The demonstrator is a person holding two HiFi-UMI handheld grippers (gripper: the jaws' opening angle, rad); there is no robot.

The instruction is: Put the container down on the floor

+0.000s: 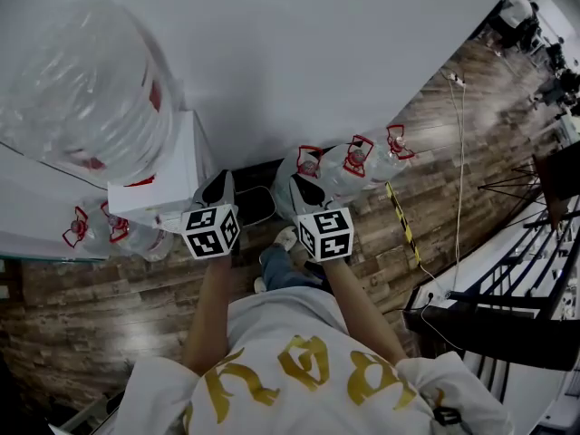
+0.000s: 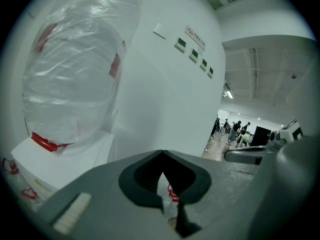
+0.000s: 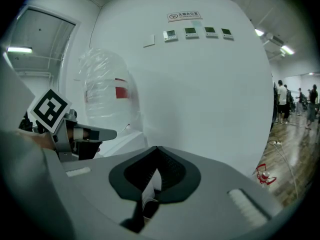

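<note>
**Two claws held before the wrapped container.**
The left claw (image 1: 219,185) and the right claw (image 1: 303,187) are each pressed together at the tips and pinch nothing, side by side above the wooden floor (image 1: 435,161). The container (image 1: 91,89), a large jug wrapped in clear film, stands on a white stand (image 1: 172,175) against the wall (image 1: 317,43), off the floor and to the left of both claws. Red-handled bottles (image 1: 355,163) sit on the floor nearby.

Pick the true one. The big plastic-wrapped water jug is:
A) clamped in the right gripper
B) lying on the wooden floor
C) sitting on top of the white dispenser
C: the plastic-wrapped jug sits on top of the white dispenser, up off the floor, as both the head view and the left gripper view show.
</note>
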